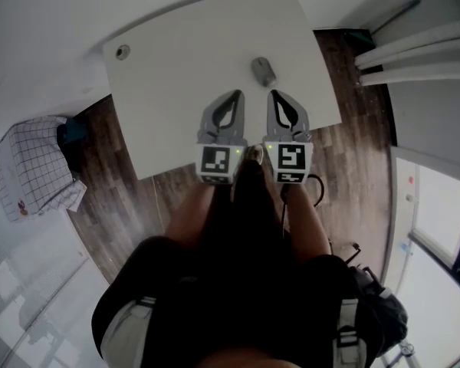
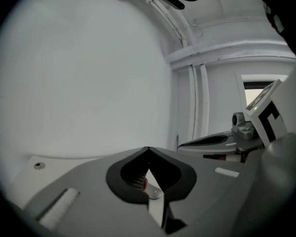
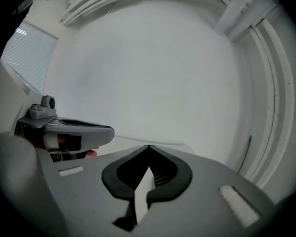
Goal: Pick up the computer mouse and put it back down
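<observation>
A grey computer mouse [image 1: 263,71] lies on the white table [image 1: 176,67], toward its far right part. My left gripper [image 1: 235,94] and right gripper [image 1: 275,93] hover side by side over the table's near edge, both short of the mouse. The right gripper's tip is the closer one, just below the mouse. Both stand shut with nothing between their jaws. In the left gripper view the left gripper [image 2: 147,148] has its tips together, and the right gripper's body [image 2: 222,142] shows beside it. The right gripper view shows the right gripper [image 3: 148,147] shut too; the mouse is hidden in both.
A round grommet hole [image 1: 123,51] sits at the table's far left corner. A checked cloth [image 1: 31,167] lies on the wooden floor at the left. White pipes [image 1: 414,52] run along the right wall. A black bag [image 1: 376,313] rests by the person's leg.
</observation>
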`<control>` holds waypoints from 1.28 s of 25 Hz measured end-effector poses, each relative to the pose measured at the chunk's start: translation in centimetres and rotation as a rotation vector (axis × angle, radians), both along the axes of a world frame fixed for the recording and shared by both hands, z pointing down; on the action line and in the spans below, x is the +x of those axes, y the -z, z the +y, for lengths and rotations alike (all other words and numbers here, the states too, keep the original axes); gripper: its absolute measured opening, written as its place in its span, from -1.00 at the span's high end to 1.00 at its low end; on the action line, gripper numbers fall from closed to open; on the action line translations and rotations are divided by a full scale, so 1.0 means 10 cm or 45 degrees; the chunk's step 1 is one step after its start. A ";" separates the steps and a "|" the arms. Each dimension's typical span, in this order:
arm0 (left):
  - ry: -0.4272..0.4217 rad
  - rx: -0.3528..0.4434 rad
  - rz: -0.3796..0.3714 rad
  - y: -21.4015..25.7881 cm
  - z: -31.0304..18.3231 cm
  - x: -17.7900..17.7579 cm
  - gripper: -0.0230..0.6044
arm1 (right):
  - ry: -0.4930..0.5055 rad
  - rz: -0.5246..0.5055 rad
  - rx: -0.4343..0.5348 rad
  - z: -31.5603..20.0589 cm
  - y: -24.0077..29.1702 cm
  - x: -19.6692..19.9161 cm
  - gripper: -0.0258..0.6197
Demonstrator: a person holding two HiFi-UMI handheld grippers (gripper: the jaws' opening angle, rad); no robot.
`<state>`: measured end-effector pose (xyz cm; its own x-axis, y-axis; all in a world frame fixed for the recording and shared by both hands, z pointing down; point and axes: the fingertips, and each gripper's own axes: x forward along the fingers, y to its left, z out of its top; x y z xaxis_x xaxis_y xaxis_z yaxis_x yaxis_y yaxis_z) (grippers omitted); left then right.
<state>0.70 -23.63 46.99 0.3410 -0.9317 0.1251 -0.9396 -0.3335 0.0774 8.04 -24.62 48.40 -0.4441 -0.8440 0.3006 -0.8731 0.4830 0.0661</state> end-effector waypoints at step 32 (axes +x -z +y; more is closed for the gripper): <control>0.057 -0.208 0.029 -0.76 -0.69 -0.25 0.93 | -0.016 0.295 -0.692 -1.01 -1.95 -0.07 -0.05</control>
